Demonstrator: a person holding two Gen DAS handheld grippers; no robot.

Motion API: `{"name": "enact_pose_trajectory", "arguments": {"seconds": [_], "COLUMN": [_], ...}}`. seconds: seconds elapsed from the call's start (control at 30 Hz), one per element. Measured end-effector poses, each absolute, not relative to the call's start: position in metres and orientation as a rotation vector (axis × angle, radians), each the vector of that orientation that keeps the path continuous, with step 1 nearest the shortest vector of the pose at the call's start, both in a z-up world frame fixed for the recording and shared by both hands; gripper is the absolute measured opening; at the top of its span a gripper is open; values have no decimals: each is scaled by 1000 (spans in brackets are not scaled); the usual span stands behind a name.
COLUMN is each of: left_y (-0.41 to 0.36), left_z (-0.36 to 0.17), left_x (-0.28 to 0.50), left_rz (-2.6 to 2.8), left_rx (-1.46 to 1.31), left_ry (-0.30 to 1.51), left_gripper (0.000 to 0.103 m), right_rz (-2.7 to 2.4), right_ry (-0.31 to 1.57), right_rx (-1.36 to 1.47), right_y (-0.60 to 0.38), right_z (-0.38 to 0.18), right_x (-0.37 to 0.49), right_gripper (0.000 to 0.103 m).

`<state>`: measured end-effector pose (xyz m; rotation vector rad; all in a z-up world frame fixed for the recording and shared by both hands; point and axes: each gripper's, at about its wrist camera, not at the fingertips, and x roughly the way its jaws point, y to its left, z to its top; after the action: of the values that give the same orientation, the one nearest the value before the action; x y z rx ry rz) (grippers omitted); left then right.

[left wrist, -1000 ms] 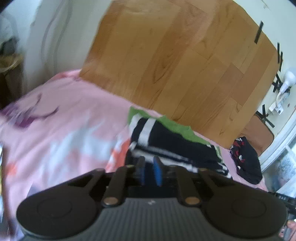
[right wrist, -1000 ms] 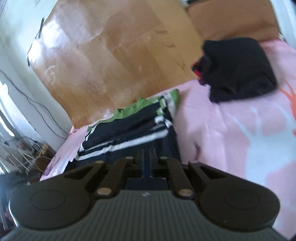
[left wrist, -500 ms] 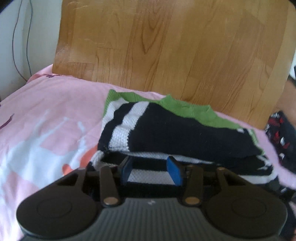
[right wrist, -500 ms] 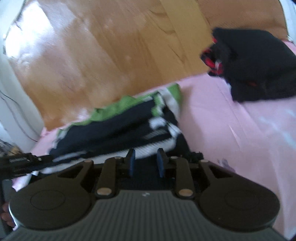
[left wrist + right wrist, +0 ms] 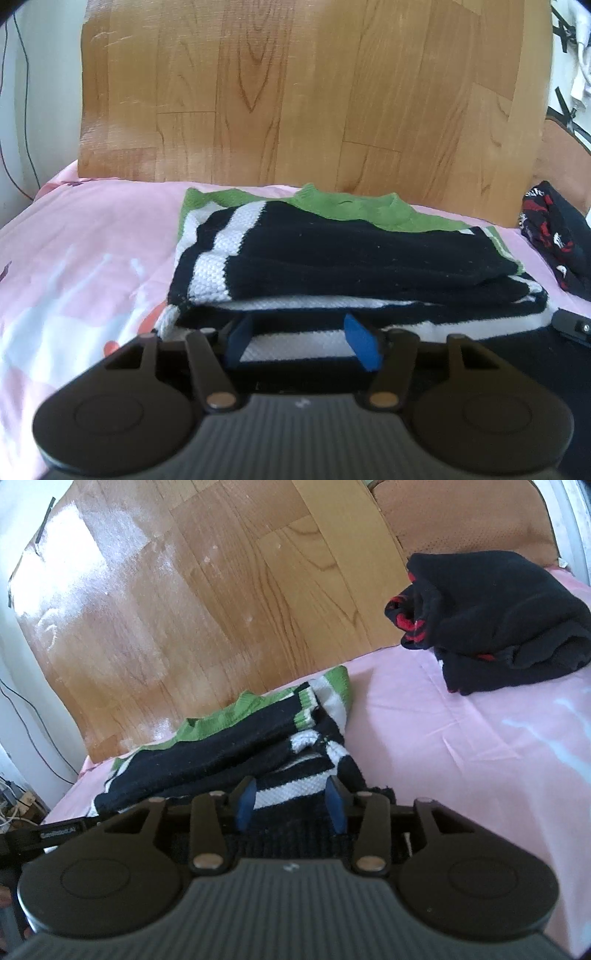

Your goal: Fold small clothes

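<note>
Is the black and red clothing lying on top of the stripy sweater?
No, the black and red garment lies apart on the pink sheet, away from the striped sweater.

Soft daylight, fisheye-warped edges, slight blur

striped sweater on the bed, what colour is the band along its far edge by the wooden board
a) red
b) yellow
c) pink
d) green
d: the striped sweater is black and white with a green knit band running along its far edge, next to the wooden board.
</note>
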<state>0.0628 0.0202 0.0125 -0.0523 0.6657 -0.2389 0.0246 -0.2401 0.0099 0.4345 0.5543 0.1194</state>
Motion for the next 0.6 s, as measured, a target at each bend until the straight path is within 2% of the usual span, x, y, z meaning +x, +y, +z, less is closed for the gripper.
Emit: {"name": "enact_pose_trajectory", "arguments": {"seconds": [0.6], "left_y": [18], "left_z": [11], "left_x": [61], "left_rz": [-179], "left_rx": [-28], "left_ry": [655], "left_gripper": [57], "right_rz": [166], "right_ry": [547], "right_rx": [452], "right_y": [-241], "right_z": [9], "right_x": [25], "right_gripper": [54]}}
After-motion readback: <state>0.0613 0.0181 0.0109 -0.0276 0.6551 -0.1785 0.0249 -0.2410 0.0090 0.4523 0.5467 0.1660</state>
